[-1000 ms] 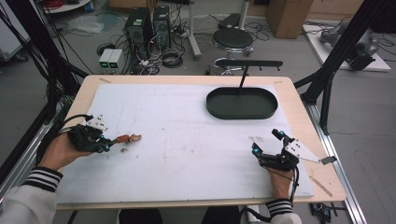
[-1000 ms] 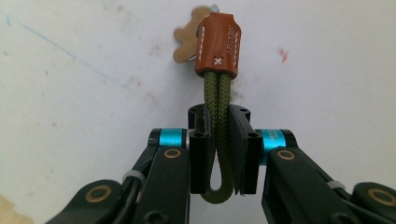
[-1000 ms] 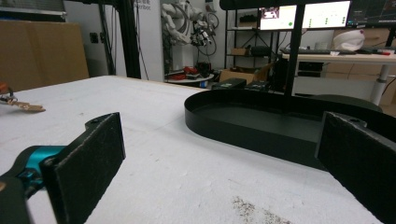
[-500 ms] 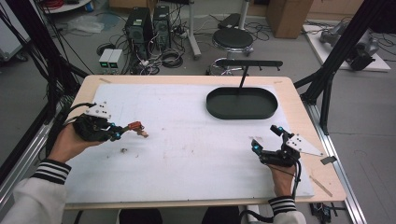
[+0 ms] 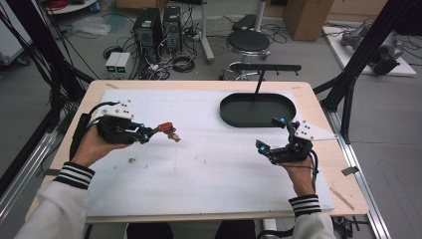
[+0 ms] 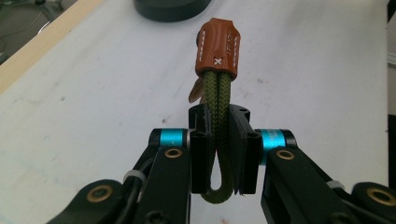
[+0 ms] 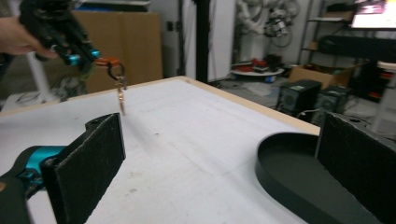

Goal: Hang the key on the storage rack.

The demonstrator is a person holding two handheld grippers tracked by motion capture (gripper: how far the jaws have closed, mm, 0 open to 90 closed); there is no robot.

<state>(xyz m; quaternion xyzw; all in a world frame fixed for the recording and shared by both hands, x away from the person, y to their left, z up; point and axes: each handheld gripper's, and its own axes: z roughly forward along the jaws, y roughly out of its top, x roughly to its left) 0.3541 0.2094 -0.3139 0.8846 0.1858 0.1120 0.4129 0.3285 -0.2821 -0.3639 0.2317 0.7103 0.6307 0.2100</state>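
Jaws of your left gripper (image 6: 218, 140) are pinched tight on the olive cord loop of a keychain strap (image 6: 217, 93), the loop's bend poking out below the pads and the brown leather tab (image 6: 217, 46) standing out beyond the tips. From the high view you hold that gripper (image 5: 144, 133) lifted over the left part of the white mat (image 5: 209, 164), with the strap's tab and its metal clip (image 5: 173, 134) hanging clear of the surface; the right gripper view shows the ring and clip (image 7: 120, 95) dangling free in the air.

Further right, the black oval tray (image 5: 258, 110) sits at the far side of the mat, with a thin stand rising behind it.

Your right gripper (image 5: 272, 135) rests near the right edge, close in front of the tray, its jaws spread wide and holding nothing.

By my reading you are in the carry step: the strap is picked up and not yet set down. The tray looks like the likely target, though that is a guess. If so, travel right and forward across the mat, keep the grip firm so the cord does not slide, and bring the swinging clip over the rim before you release.
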